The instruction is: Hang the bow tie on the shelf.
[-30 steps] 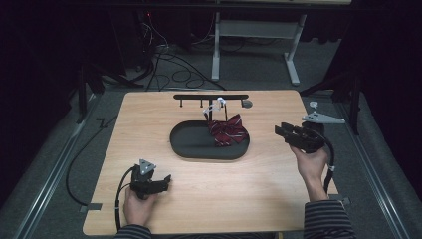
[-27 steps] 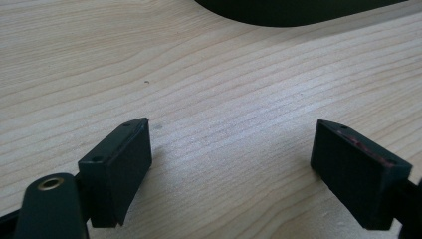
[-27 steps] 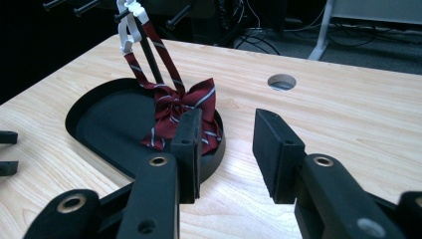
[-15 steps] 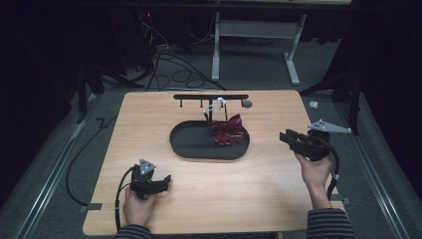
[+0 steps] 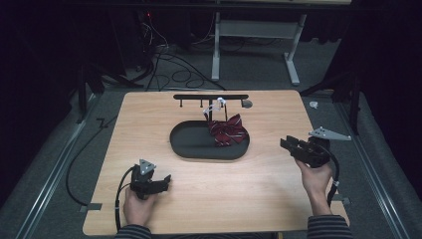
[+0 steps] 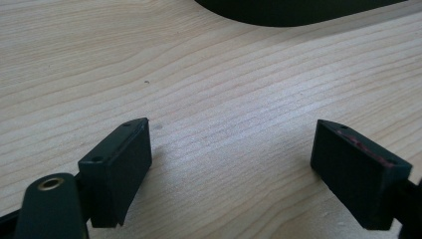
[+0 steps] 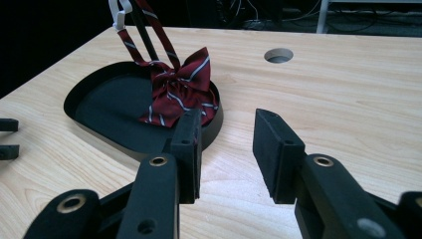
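Note:
A dark red striped bow tie [image 5: 228,132] [image 7: 179,89] lies at the right end of a black oval tray [image 5: 191,144] [image 7: 109,104]. Its strap runs up to a white clip [image 5: 217,103] [image 7: 118,12] on a low black hook rack [image 5: 211,97] behind the tray. My right gripper [image 5: 286,144] [image 7: 226,144] hovers to the right of the tray, open and empty, its jaws pointing at the bow tie. My left gripper [image 5: 166,180] [image 7: 7,137] [image 6: 231,149] rests low near the table's front left, open wide over bare wood, with the tray's edge [image 6: 298,10] ahead.
A round hole [image 5: 247,103] [image 7: 278,55] is cut in the wooden table [image 5: 149,124] beside the rack's right end. Beyond the table's far edge are floor cables [image 5: 169,64] and a white desk frame [image 5: 293,55]. Dark drop-offs surround the table.
My right gripper has drawn back toward the near edge and slightly right, away from the tray. The left gripper and the bow tie have stayed put.

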The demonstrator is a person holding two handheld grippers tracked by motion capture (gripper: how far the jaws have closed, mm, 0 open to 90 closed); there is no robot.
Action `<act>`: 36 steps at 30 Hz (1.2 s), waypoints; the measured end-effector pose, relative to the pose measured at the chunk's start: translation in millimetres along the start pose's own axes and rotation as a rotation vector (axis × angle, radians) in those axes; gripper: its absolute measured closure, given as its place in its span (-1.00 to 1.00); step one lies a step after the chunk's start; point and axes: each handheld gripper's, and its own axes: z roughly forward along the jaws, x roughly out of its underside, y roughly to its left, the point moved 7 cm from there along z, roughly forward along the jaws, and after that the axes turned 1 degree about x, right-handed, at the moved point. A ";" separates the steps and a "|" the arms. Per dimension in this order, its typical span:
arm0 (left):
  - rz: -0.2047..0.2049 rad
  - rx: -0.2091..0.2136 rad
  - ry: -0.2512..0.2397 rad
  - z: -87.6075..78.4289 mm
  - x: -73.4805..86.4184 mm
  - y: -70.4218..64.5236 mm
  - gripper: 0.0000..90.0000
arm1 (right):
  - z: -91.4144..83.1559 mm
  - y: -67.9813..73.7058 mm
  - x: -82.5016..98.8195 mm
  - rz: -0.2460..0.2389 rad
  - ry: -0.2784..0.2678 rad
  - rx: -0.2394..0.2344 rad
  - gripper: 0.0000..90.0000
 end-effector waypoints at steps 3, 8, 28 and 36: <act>0.000 0.000 0.000 0.0 0.0 0.0 -0.63 | -0.2 0.1 2.6 0.000 -0.001 -0.001 0.47; 0.000 0.000 0.000 0.0 0.0 0.0 -0.63 | 0.8 0.5 8.5 0.005 0.003 -0.003 0.47; 0.000 0.000 0.000 0.0 0.0 0.0 -0.63 | 3.5 0.1 29.0 0.038 0.014 -0.019 0.46; 0.000 0.000 0.000 0.0 0.0 0.0 -0.63 | 5.2 2.4 35.6 0.053 0.022 -0.030 0.46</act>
